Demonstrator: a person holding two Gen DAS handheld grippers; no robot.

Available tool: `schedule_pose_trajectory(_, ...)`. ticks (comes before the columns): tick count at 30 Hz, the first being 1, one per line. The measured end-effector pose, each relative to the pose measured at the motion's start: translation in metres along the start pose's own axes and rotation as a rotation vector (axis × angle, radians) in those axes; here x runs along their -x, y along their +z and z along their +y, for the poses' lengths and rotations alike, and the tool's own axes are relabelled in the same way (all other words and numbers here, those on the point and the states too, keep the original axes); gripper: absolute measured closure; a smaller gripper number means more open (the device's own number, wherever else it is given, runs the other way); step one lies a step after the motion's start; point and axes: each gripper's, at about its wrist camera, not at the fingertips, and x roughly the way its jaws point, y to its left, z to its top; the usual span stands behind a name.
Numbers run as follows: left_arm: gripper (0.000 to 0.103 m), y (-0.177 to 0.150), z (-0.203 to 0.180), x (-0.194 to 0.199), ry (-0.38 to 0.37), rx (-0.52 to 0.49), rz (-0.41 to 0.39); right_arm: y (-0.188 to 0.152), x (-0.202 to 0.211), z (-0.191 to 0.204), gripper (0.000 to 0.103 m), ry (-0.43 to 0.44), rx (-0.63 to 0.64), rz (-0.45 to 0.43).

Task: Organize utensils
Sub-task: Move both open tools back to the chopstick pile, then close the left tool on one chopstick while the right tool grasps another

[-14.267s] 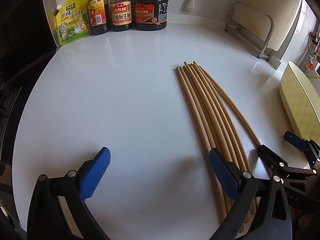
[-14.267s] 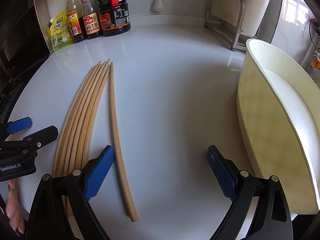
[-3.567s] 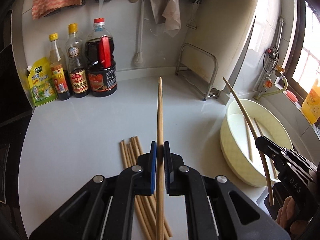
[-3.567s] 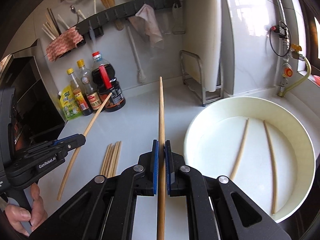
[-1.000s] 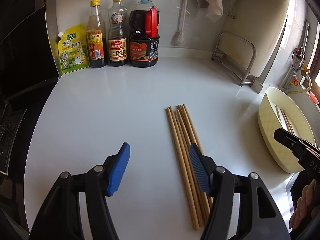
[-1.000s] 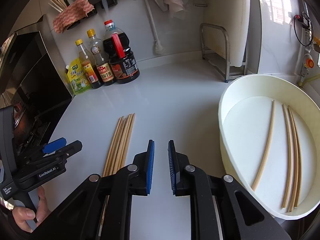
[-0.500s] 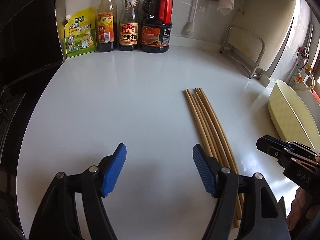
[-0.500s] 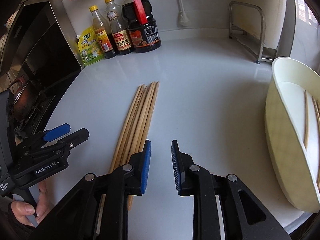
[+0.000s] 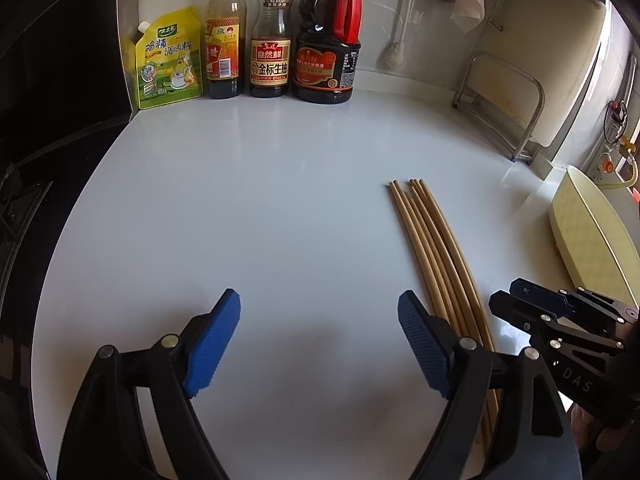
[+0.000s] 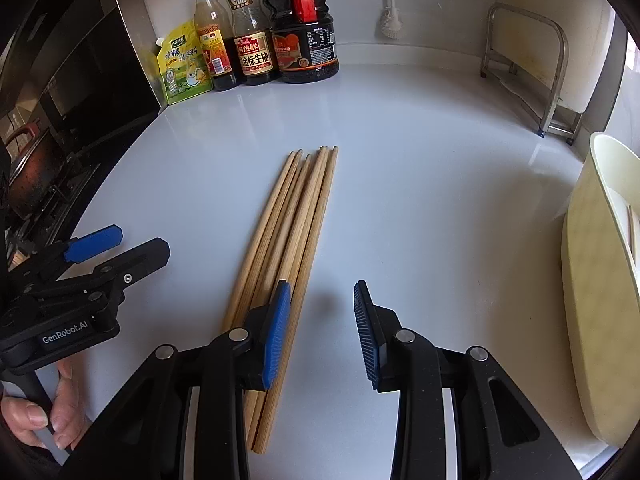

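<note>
Several wooden chopsticks (image 9: 430, 244) lie in a bundle on the white counter (image 9: 240, 216); they also show in the right wrist view (image 10: 292, 224). My left gripper (image 9: 320, 340) is open and empty, low over the counter, its right pad beside the bundle's near end. My right gripper (image 10: 322, 328) is open and empty, its left pad over the bundle's right side. A cream basin (image 10: 592, 300) stands at the right with a chopstick just visible inside; it also shows in the left wrist view (image 9: 588, 240).
Three sauce bottles (image 9: 272, 32) and a yellow seasoning pouch (image 9: 168, 60) stand at the back wall. A metal rack (image 10: 532, 68) with a white board is at the back right. A dark stove (image 10: 36, 152) borders the counter's left edge.
Both grippers have lowered toward the counter and the bundle. My right gripper's jaws have opened wider. My left gripper stays open.
</note>
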Motion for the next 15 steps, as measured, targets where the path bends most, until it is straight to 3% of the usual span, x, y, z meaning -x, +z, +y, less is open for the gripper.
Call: schedule_pose_trajectory(15, 0.023, 0.0008, 0.0002, -0.0049, 0.023, 0.005, 0.015, -0.0005, -0.0078, 0.0034, 0.071, -0.024, 0.022, 0.024)
